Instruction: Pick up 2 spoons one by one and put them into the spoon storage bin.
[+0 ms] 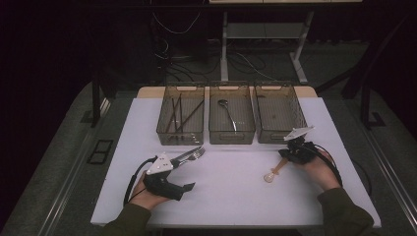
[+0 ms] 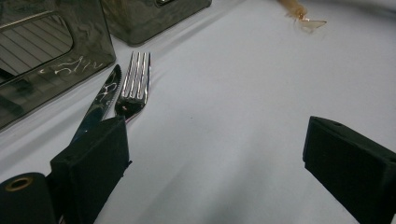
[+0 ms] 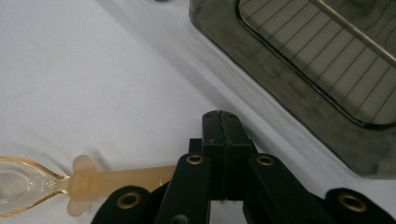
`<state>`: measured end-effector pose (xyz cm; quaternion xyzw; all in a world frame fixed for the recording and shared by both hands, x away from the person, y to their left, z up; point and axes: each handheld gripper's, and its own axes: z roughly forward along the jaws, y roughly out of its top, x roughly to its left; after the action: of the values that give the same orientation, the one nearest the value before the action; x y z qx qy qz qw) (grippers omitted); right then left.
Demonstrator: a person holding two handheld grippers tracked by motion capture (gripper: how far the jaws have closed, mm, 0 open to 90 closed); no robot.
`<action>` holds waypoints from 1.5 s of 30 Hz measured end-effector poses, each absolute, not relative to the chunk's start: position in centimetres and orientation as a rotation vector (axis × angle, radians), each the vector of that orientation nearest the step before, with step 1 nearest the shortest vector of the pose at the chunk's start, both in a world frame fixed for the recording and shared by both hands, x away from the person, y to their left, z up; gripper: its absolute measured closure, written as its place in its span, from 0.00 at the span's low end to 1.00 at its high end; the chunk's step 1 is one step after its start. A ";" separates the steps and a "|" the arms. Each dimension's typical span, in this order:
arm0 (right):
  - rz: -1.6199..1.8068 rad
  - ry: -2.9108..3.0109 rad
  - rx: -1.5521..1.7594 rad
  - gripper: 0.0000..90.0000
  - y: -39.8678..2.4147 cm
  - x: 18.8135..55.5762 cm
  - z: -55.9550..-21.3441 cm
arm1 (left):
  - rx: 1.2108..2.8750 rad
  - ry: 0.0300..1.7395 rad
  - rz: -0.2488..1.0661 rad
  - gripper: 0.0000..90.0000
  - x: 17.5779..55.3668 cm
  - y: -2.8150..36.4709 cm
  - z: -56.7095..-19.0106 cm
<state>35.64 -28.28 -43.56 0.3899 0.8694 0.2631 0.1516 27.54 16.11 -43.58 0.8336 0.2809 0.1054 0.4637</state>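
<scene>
A translucent orange spoon (image 1: 274, 171) lies on the white table (image 1: 226, 196) at the right, bowl toward me. My right gripper (image 1: 291, 155) sits at its handle end with the jaws shut. In the right gripper view the black pads (image 3: 223, 140) meet with no gap, and the spoon's handle (image 3: 135, 179) runs under the left linkage, its end hidden. A metal fork (image 1: 195, 154) and knife (image 1: 184, 156) lie side by side at the left. My left gripper (image 1: 179, 174) rests just short of them, open, with the fork (image 2: 135, 84) and knife (image 2: 100, 100) beyond its left pad (image 2: 91, 168).
Three smoky plastic bins stand in a row at the back of the table: the left bin (image 1: 162, 118) holds dark chopsticks, the middle bin (image 1: 212, 118) a metal spoon, and the right bin (image 1: 300, 118) lies just beyond my right gripper. Table edges run close at both sides.
</scene>
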 end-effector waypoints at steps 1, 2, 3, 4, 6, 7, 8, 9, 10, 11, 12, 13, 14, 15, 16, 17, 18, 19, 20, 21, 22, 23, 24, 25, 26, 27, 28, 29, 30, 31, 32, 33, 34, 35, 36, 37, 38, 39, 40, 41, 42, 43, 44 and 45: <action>0.749 2.496 1.120 1.00 -28.3 35.6 -43.5 | 2.049 0.691 0.257 0.07 27.5 16.1 -43.6; 0.746 2.493 1.121 1.00 -28.3 35.5 -43.5 | 2.050 0.692 0.255 0.07 27.5 16.1 -43.6; 0.740 2.495 1.119 1.00 -28.3 35.4 -43.4 | 2.052 0.691 0.255 0.07 27.5 16.1 -43.6; 0.735 2.495 1.116 1.00 -28.4 35.3 -43.3 | 2.051 0.691 0.254 0.07 27.5 16.1 -43.6; 0.734 2.493 1.119 1.00 -28.6 35.1 -43.2 | 2.050 0.691 0.252 0.07 27.5 16.1 -43.6; 0.737 2.494 1.116 1.00 -28.7 35.0 -43.2 | 2.051 0.690 0.251 0.07 27.5 16.1 -43.6; 0.734 2.493 1.120 1.00 -28.8 34.9 -43.1 | 2.052 0.690 0.248 0.07 27.5 16.1 -43.6; 0.734 2.493 1.118 1.00 -28.8 34.8 -43.1 | 2.054 0.689 0.247 0.07 27.5 16.1 -43.6; 0.729 2.494 1.112 1.00 -28.8 34.7 -43.0 | 2.054 0.689 0.245 0.07 27.5 16.1 -43.6; 0.726 2.494 1.107 1.00 -28.9 34.6 -43.0 | 2.053 0.690 0.245 0.07 27.5 16.1 -43.6; 0.722 2.494 1.104 1.00 -28.9 34.5 -42.9 | 2.054 0.690 0.243 0.07 27.5 16.1 -43.6; 0.721 2.493 1.105 1.00 -28.9 34.4 -42.9 | 2.054 0.690 0.244 0.07 27.5 16.1 -43.6; 0.720 2.493 1.107 1.00 -29.0 34.3 -42.8 | 2.054 0.690 0.244 0.07 27.5 16.1 -43.6; 0.720 2.492 1.106 1.00 -29.1 34.2 -42.8 | 2.055 0.689 0.244 0.07 27.5 16.1 -43.6; 0.720 2.491 1.100 1.00 -29.2 34.1 -42.7 | 2.054 0.689 0.243 0.07 27.5 16.1 -43.6; 0.722 2.489 1.096 1.00 -29.3 33.9 -42.7 | 2.054 0.689 0.243 0.07 27.5 16.1 -43.6; 0.721 2.489 1.097 1.00 -29.4 33.8 -42.6 | 2.055 0.689 0.243 0.07 27.5 16.1 -43.6; 0.720 2.487 1.098 1.00 -29.5 33.6 -42.5 | 2.055 0.689 0.242 0.07 27.5 16.1 -43.6; 0.724 2.486 1.096 1.00 -29.6 33.5 -42.5 | 2.054 0.690 0.242 0.07 27.5 16.1 -43.6; 0.723 2.484 1.092 1.00 -29.7 33.4 -42.4 | 2.053 0.689 0.243 0.07 27.5 16.1 -43.6; 0.726 2.484 1.095 1.00 -29.8 33.2 -42.4 | 2.052 0.690 0.243 0.07 27.5 16.1 -43.6; 0.727 2.483 1.093 1.00 -29.9 33.2 -42.4 | 2.052 0.690 0.244 0.07 27.5 16.1 -43.6; 0.726 2.484 1.095 1.00 -29.9 33.1 -42.4 | 2.053 0.690 0.243 0.07 27.5 16.1 -43.6; 0.728 2.484 1.092 1.00 -30.0 33.0 -42.3 | 2.053 0.690 0.243 0.07 27.5 16.1 -43.6; 0.728 2.484 1.094 1.00 -30.0 32.9 -42.3 | 2.053 0.690 0.243 0.07 27.5 16.1 -43.6; 0.727 2.485 1.092 1.00 -30.1 32.8 -42.3 | 2.053 0.690 0.243 0.07 27.5 16.1 -43.6; 0.727 2.486 1.088 1.00 -30.2 32.6 -42.3 | 2.053 0.689 0.242 0.07 27.5 16.1 -43.6; 0.728 2.488 1.085 1.00 -30.3 32.5 -42.2 | 2.052 0.689 0.241 0.07 27.6 16.1 -43.6; 0.731 2.484 1.084 1.00 -30.4 32.5 -42.2 | 2.053 0.690 0.240 0.07 27.6 16.1 -43.6; 0.735 2.485 1.080 1.00 -30.6 32.4 -42.2 | 2.054 0.689 0.240 0.07 27.6 16.1 -43.6; 0.738 2.487 1.089 1.00 -30.6 32.2 -42.2 | 2.054 0.690 0.240 0.07 27.5 16.1 -43.6; 0.740 2.488 1.091 1.00 -30.7 32.1 -42.2 | 2.054 0.689 0.241 0.07 27.5 16.1 -43.6; 0.744 2.490 1.088 1.00 -30.9 32.1 -42.2 | 2.053 0.689 0.242 0.07 27.5 16.1 -43.6; 0.749 2.489 1.091 1.00 -31.0 32.0 -42.2 | 2.051 0.691 0.241 0.07 27.5 16.0 -43.6; 0.756 2.489 1.091 1.00 -31.1 32.0 -42.2 | 2.053 0.690 0.241 0.07 27.5 16.1 -43.6; 0.760 2.491 1.093 0.99 -31.2 31.9 -42.2 | 2.053 0.690 0.240 0.07 27.5 16.1 -43.6; 0.761 2.486 1.087 0.98 -31.4 31.9 -42.2 | 2.053 0.690 0.239 0.07 27.5 16.1 -43.6; 0.765 2.491 1.086 0.98 -31.4 31.8 -42.1 | 2.053 0.690 0.239 0.07 27.6 16.1 -43.6; 0.773 2.493 1.079 0.98 -31.5 31.8 -42.1 | 2.052 0.690 0.239 0.07 27.6 16.0 -43.6; 0.783 2.493 1.073 0.98 -31.6 31.7 -42.1 | 2.053 0.689 0.239 0.07 27.6 16.1 -43.6; 0.790 2.498 1.072 0.98 -31.6 31.6 -42.1 | 2.052 0.690 0.238 0.07 27.6 16.1 -43.6; 0.798 2.506 1.063 0.98 -31.5 31.5 -42.0 | 2.053 0.690 0.238 0.07 27.6 16.1 -43.6; 0.811 2.512 1.055 0.98 -31.5 31.4 -42.0 | 2.052 0.690 0.239 0.07 27.5 16.1 -43.6; 0.823 2.522 1.039 0.98 -31.3 31.3 -41.9 | 2.052 0.690 0.240 0.07 27.5 16.1 -43.6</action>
<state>31.27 -31.34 -41.93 0.3609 0.8758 0.2856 0.1456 27.53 16.07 -43.61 0.8349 0.2808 0.0977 0.4632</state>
